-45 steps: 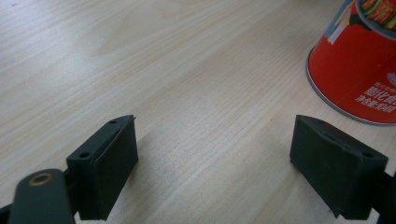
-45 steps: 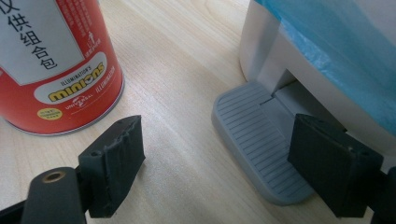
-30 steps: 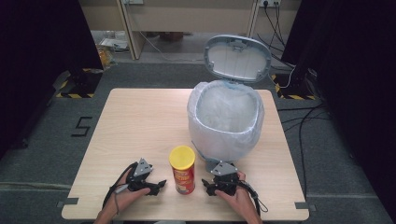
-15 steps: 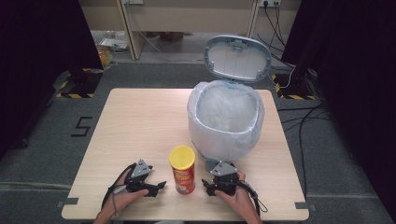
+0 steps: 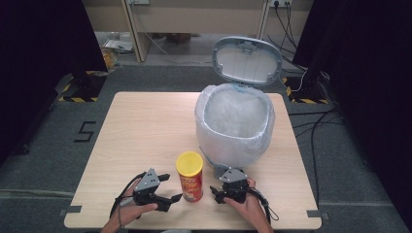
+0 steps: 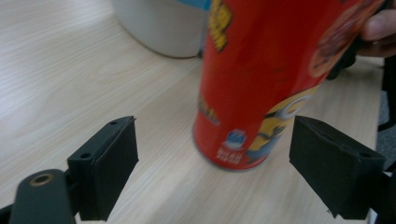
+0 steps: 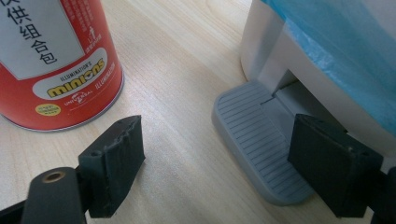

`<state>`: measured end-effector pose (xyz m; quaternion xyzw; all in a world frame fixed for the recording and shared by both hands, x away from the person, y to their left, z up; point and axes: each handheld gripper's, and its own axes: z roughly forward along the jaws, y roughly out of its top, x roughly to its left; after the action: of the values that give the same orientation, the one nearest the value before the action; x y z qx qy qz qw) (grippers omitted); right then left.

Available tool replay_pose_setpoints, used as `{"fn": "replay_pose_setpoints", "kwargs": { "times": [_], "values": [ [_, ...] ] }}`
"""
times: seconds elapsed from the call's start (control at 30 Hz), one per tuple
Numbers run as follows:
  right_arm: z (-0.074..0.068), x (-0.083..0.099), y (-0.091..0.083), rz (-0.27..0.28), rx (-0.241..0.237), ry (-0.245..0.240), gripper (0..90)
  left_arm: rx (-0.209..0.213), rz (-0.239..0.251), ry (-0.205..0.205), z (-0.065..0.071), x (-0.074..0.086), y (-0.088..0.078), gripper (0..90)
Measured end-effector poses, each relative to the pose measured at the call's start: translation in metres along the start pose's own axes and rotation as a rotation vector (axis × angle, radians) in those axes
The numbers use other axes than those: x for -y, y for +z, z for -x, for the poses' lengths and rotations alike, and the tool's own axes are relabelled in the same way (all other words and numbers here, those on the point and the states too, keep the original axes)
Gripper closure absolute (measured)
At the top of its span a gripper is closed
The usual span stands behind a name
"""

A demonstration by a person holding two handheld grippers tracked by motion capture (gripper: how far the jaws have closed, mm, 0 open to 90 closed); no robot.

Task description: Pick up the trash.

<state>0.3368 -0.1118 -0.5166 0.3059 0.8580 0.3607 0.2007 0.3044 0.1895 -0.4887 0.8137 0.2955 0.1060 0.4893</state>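
High view | red can (image 5: 190, 177) upright between left gripper (image 5: 171, 188), right gripper (image 5: 217, 192)

Red can (image 6: 261, 79) between spread tool (image 6: 215, 172) jaws

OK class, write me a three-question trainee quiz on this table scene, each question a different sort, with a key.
1. True or false: the bin has its lid open.
2. What stands between the left gripper and the right gripper?
   A) a mug B) a red can C) a bowl
3. Fill in: at the bin's base, the right gripper view shows a grey ____.

Key: 1 true; 2 B, the red can; 3 pedal.
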Motion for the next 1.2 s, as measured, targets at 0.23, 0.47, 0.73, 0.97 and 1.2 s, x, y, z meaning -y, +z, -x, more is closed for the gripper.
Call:
{"fn": "replay_pose_setpoints", "kwargs": {
  "times": [0.23, 0.47, 0.73, 0.97, 1.2],
  "values": [
    [0.000, 0.000, 0.000, -0.003, 0.002, -0.002, 18.4, 0.017, 0.016, 0.028, 0.009, -0.006, 0.006, 14.9],
    [0.000, 0.000, 0.000, 0.000, 0.002, -0.011, 18.4, 0.026, 0.044, 0.039, 0.013, -0.016, 0.009, 15.0],
    [0.000, 0.000, 0.000, -0.003, 0.003, -0.012, 18.4, 0.039, 0.061, 0.045, 0.016, -0.022, 0.019, 14.9],
    [-0.001, 0.000, 0.000, -0.002, 0.005, -0.011, 18.4, 0.046, 0.046, 0.042, 0.018, -0.017, 0.033, 15.0],
    [-0.001, 0.000, 0.001, -0.001, 0.007, -0.016, 18.1, 0.035, 0.050, 0.059, 0.019, -0.016, 0.039, 22.8]
  ]
}}
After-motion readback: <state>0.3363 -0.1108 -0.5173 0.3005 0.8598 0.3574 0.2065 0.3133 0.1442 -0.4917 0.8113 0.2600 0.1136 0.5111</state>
